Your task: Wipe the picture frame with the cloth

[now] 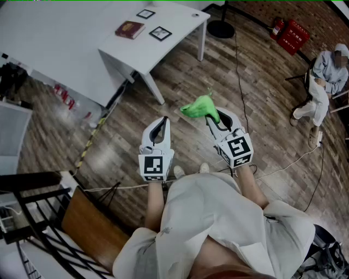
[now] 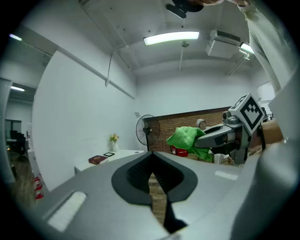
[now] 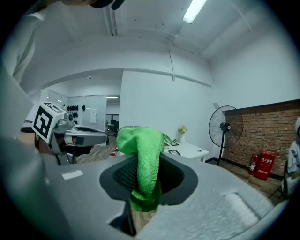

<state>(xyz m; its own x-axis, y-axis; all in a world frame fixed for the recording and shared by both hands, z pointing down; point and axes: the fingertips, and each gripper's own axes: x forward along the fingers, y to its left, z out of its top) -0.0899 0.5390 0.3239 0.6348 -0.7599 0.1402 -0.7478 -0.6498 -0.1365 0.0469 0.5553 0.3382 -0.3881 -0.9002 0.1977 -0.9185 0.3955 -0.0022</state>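
Observation:
Two small black picture frames lie flat on the white table at the far left, well away from both grippers. My right gripper is held over the wooden floor, shut on a green cloth that bunches above its jaws. In the right gripper view the cloth hangs down between the closed pads. Beside it, my left gripper is shut with nothing in it. In the left gripper view the jaws meet at the tips, and one frame shows far off on the table.
A dark red book lies on the table near the frames. A fan's round base and red fire extinguishers stand at the back. A person in grey sits at the right. Cables cross the floor; a dark rack stands at my left.

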